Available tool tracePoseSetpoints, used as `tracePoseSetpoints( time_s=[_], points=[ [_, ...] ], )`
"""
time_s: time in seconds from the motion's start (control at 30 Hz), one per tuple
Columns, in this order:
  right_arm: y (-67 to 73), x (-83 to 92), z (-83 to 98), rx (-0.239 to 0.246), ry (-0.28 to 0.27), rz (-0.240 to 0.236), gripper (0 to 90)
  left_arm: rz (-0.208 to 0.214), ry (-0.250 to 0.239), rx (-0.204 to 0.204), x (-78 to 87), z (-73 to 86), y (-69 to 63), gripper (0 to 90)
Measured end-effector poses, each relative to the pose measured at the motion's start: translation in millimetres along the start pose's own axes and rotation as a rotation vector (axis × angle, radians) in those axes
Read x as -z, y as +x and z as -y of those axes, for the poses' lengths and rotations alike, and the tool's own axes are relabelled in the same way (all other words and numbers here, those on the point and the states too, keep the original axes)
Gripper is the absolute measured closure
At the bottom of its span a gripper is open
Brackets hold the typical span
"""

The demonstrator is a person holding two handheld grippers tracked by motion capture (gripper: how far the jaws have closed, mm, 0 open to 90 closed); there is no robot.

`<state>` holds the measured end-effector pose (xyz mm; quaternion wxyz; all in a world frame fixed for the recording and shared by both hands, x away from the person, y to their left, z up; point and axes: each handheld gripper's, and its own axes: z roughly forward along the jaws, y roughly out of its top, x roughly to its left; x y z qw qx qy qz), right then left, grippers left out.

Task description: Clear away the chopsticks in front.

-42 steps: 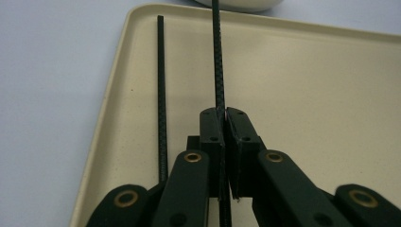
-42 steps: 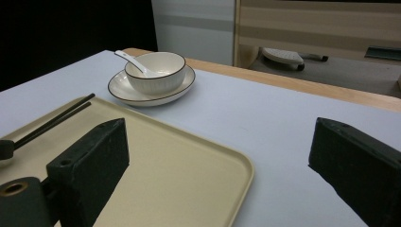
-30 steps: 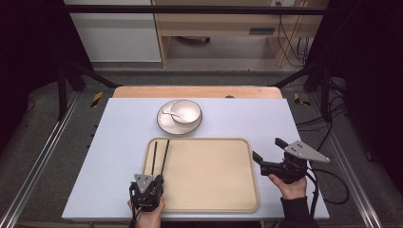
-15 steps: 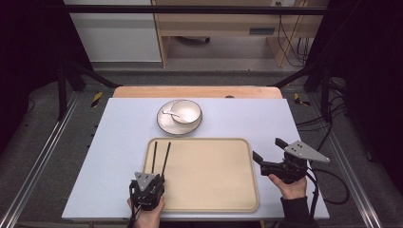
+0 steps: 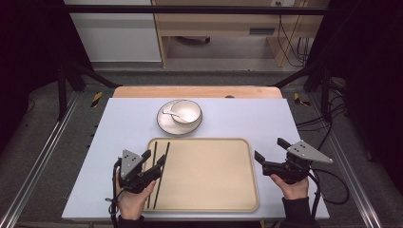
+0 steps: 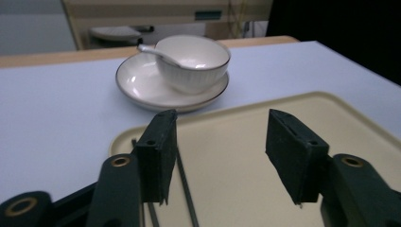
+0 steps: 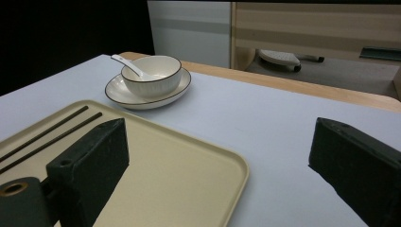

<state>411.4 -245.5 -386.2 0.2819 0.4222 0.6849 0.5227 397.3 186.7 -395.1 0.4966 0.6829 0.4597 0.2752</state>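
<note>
Two black chopsticks (image 5: 167,149) lie side by side along the left edge of the beige tray (image 5: 209,175). My left gripper (image 5: 154,159) hovers over their near half. Its jaws have just been opening and stand open with nothing between them. In the left gripper view the chopsticks (image 6: 185,187) lie on the tray (image 6: 236,127) below the left gripper (image 6: 227,151). My right gripper (image 5: 268,148) is open and empty just off the tray's right edge. Beyond the tray a white bowl (image 5: 186,112) with a spoon (image 5: 170,111) sits on a plate (image 5: 166,124).
The white tabletop (image 5: 114,137) ends in a wooden strip (image 5: 199,91) at the far side. Metal frame rails (image 5: 43,152) run along both sides, and cables (image 5: 328,190) trail by the right hand. In the right gripper view the bowl (image 7: 151,75) stands left of centre, beyond the tray (image 7: 179,165).
The left gripper has risen off the near end of the chopsticks and its jaws have opened; the chopsticks stay on the tray. The right gripper has not moved.
</note>
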Motion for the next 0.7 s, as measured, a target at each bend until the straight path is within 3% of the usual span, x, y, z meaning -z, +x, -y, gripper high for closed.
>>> tracePoseSetpoints(
  time_s=[0.13,0.23,0.37,0.43,0.57,0.7],
  points=[
    [-0.9,2.3,-0.8,-0.008,-0.009,0.003,5.7,0.024,0.000,-0.063,1.9,-15.8,8.3,34.0],
    [-1.9,3.5,-0.6,-0.011,-0.011,0.007,5.5,0.073,0.010,-0.068,3.4,-21.6,18.0,26.6],
    [-4.2,5.0,0.1,-0.017,-0.011,0.008,5.3,0.069,0.018,-0.112,9.7,-18.1,34.2,19.1],
    [-5.2,4.9,0.5,-0.020,-0.012,0.012,5.2,0.066,0.020,-0.079,10.6,-15.7,41.8,17.0],
    [-6.3,5.4,1.8,-0.018,-0.008,0.017,5.0,0.080,0.034,-0.100,11.8,-10.7,51.7,13.3],
    [-9.0,5.7,3.6,-0.026,-0.004,0.023,4.8,0.069,0.044,-0.077,13.1,-1.9,61.1,11.6]
  ],
)
